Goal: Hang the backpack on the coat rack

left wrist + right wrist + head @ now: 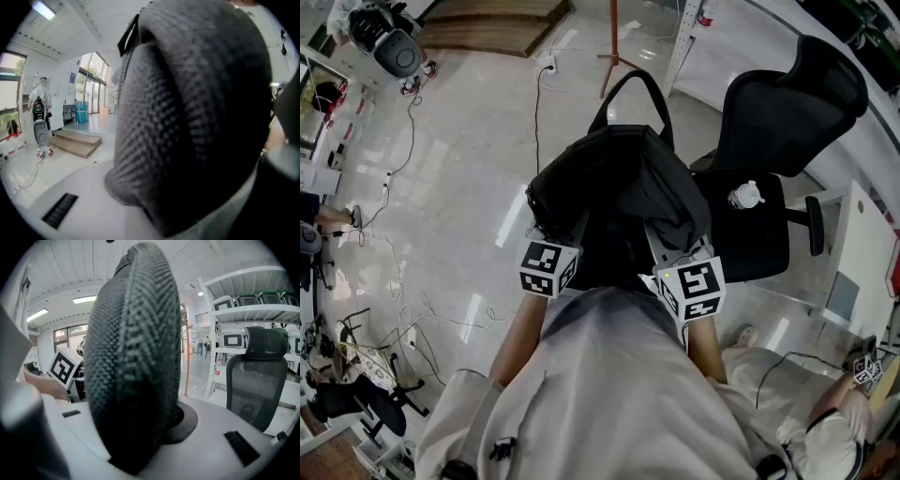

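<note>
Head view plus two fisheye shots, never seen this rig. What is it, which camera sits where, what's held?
No robot: a person holds a two-jaw gripper in each hand. The head view looks down from the person's head; the marker cubes belong to the left gripper and right gripper. The other two views ride on the grippers, looking along their jaws. Together they hold a black fabric backpack above the glossy floor, beside a black mesh office chair. Each gripper's jaws are closed on a padded mesh shoulder strap.

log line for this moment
left claw: shut on black fabric backpack | right claw: shut on backpack | hang: not done
</note>
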{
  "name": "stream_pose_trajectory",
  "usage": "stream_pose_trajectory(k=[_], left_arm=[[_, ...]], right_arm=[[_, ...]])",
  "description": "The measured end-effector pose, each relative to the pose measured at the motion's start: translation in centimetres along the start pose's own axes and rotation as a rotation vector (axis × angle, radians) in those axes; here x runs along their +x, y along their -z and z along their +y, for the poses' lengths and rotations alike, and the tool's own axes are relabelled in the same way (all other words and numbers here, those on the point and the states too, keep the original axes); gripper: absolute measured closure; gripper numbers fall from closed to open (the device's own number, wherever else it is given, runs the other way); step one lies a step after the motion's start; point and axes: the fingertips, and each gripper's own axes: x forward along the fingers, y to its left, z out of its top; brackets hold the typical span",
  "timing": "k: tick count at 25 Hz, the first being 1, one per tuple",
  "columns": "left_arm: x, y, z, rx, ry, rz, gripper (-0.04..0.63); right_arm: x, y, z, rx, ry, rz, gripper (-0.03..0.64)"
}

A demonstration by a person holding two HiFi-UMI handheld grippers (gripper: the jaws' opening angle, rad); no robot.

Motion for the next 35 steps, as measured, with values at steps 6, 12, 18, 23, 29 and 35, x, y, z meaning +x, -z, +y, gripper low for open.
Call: stream_pose_trajectory(k=[6, 12, 18, 23, 29, 35], left_arm=[[1.4, -0.7, 0.7, 0.001, 0.012, -0.017, 0.495], [3.4, -0.7, 1.6, 0.001, 0.038, 0.002, 0.495], [5.6, -1.0, 4.3, -0.017, 0.036, 0.024, 0.495], [7.3, -1.8, 7.4, -0.028, 0.037, 0.044, 0.495], [9.4, -3.1, 11.5, -0.037, 0.044, 0.058, 0.495], [12.1, -5.2, 16.0, -0.044, 0.07, 0.073, 0.495]], right_arm=[[0.9, -0.5, -1.1, -0.019, 0.007, -0.007, 0.512], [2.4, -0.5, -2.3, 0.016, 0.015, 0.008, 0.508], [5.7, -1.3, -3.5, 0.029, 0.003, 0.027, 0.503], [9.1, -2.7, -4.1, 0.039, -0.001, 0.042, 0.503], [13.5, -4.9, -4.9, 0.04, -0.005, 0.061, 0.503], [18.2, -7.7, -6.1, 0.051, 0.006, 0.082, 0.503]])
